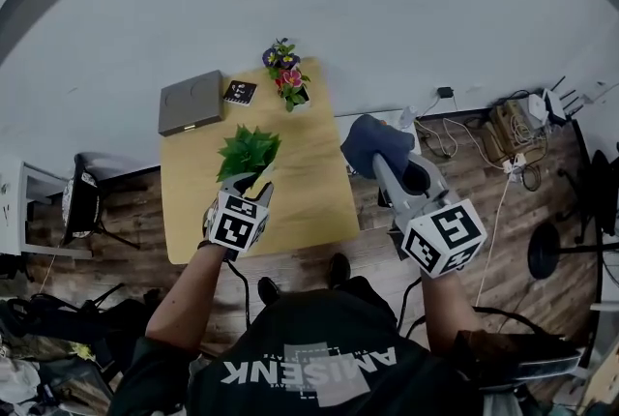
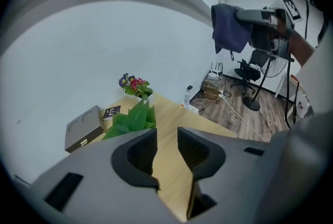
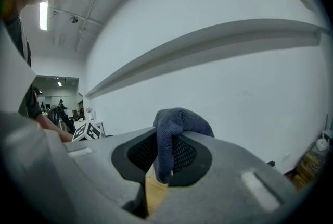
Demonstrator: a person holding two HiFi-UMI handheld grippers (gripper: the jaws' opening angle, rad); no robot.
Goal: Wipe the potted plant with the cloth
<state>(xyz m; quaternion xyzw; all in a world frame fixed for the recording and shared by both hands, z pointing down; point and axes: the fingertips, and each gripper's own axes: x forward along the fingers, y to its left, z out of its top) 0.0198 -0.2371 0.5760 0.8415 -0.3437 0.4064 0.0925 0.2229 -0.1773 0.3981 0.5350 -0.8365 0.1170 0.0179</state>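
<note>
A leafy green potted plant (image 1: pixel 249 153) stands on the wooden table (image 1: pixel 300 201). My left gripper (image 1: pixel 250 186) hovers right at its near side. In the left gripper view the jaws (image 2: pixel 166 140) are open with only tabletop between them, and the plant's leaves (image 2: pixel 131 117) show just past the left jaw. My right gripper (image 1: pixel 383 163) is off the table's right edge, shut on a dark blue cloth (image 1: pixel 367 142). The cloth (image 3: pixel 179 123) is bunched over the pinching jaws (image 3: pixel 165 149). From the left gripper view that cloth (image 2: pixel 230 26) hangs high at the right.
A small pot of red and purple flowers (image 1: pixel 286 74) stands at the table's far edge, with a black booklet (image 1: pixel 240 92) and a grey box (image 1: pixel 191 102) to its left. Cables and power strips (image 1: pixel 503 138) lie on the floor at the right. A white wall rises behind.
</note>
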